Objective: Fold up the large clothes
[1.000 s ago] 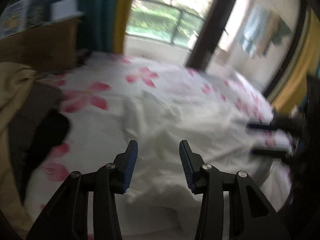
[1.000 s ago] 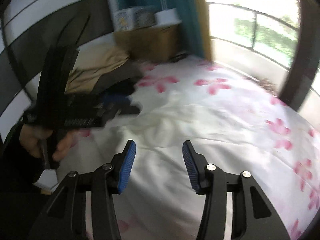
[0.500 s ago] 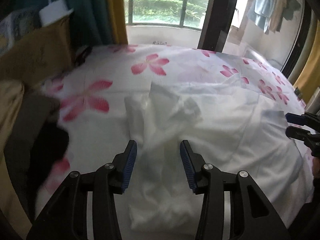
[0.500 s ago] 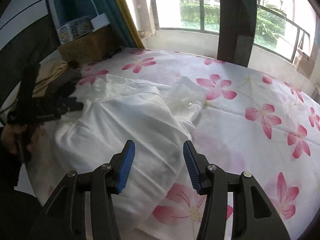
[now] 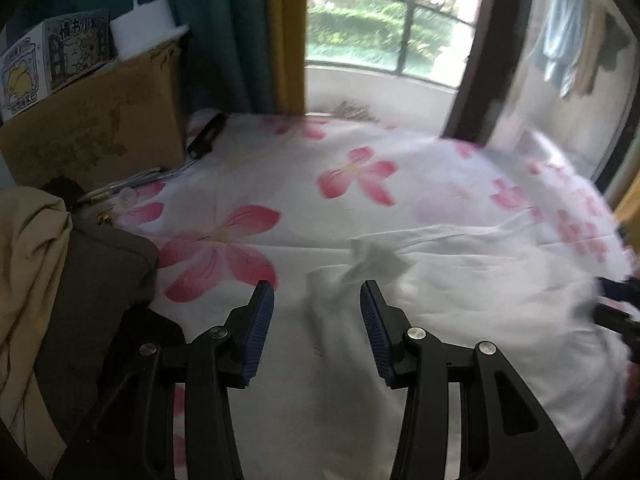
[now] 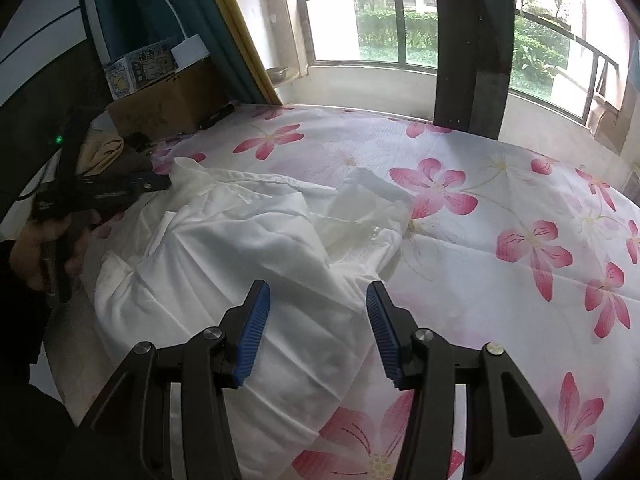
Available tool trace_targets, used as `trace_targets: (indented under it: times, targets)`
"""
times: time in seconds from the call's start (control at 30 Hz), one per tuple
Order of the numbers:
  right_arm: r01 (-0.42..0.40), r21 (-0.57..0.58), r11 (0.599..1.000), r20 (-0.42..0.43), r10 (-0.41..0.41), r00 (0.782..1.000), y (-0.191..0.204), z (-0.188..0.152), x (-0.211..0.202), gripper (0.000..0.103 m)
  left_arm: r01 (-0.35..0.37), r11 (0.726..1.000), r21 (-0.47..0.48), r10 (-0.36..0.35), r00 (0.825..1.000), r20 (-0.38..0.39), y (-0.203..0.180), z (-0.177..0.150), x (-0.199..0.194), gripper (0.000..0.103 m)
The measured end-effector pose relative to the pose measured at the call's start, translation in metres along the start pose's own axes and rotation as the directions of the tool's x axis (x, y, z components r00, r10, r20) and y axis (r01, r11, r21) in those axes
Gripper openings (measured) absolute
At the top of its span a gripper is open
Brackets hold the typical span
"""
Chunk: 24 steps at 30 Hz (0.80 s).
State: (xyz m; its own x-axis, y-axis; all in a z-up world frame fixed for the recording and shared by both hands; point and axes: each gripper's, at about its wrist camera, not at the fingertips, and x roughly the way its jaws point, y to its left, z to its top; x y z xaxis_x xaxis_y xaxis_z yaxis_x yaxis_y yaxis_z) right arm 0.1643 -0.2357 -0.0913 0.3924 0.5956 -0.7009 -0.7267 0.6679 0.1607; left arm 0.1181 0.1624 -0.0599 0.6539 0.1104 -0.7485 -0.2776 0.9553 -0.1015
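A crumpled white garment (image 6: 248,248) lies on the flowered bed sheet (image 6: 520,200). My right gripper (image 6: 318,292) hovers over the garment's near part, open, with nothing between the blue pads. At the left of the right wrist view a hand holds my left gripper (image 6: 160,182), its tips close to the garment's far left edge; I cannot tell if they touch. In the left wrist view the left gripper (image 5: 316,292) is open above the garment (image 5: 440,300), with a folded bit of cloth just beyond the tips. The right gripper (image 5: 616,312) is a blur at the right edge.
A cardboard box (image 5: 100,120) with small cartons on top stands at the bed's far left corner. A pile of beige and grey clothes (image 5: 36,260) lies left of the garment. Behind the bed are a window (image 6: 380,28) and curtains.
The left wrist view has swung left, so the garment now lies lower and to the right. The right wrist view swung onto the garment, then steadied. Both grippers stayed open.
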Motion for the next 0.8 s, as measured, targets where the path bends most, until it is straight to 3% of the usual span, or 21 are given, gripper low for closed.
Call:
trace_targets:
  times: [0.1,0.23,0.3,0.5,0.53,0.57,0.8]
  targets:
    - [0.015,0.015,1.0,0.006,-0.015,1.0,-0.005,-0.001,-0.004,0.051,0.112,0.994,0.0,-0.112,0.993,-0.018,-0.012,-0.009,-0.015,0.047]
    - [0.038,0.028,0.999,0.017,-0.038,0.999,-0.01,-0.007,-0.014,0.051,0.27,0.963,-0.01,-0.269,0.953,-0.137,-0.03,-0.038,-0.009,0.047]
    - [0.052,0.037,0.998,0.019,-0.052,0.998,-0.013,-0.011,-0.02,0.051,0.268,0.963,0.005,-0.262,0.946,-0.192,-0.036,-0.054,-0.001,0.047]
    - [0.055,0.063,0.997,0.011,-0.055,0.998,-0.014,-0.025,-0.032,0.051,0.259,0.962,0.079,-0.244,0.956,-0.161,-0.04,-0.067,-0.009,0.048]
    - [0.051,0.063,0.997,0.012,-0.052,0.999,-0.014,-0.027,-0.033,0.051,0.265,0.96,0.089,-0.249,0.956,-0.155,-0.04,-0.069,-0.01,0.042]
    - [0.047,0.064,0.997,0.012,-0.048,0.999,-0.013,-0.029,-0.034,0.051,0.269,0.958,0.097,-0.253,0.955,-0.153,-0.039,-0.07,-0.011,0.006]
    - [0.035,0.036,0.999,0.007,-0.036,0.999,0.003,-0.033,-0.031,0.051,0.273,0.956,0.105,-0.265,0.961,-0.08,-0.027,-0.07,-0.048,0.004]
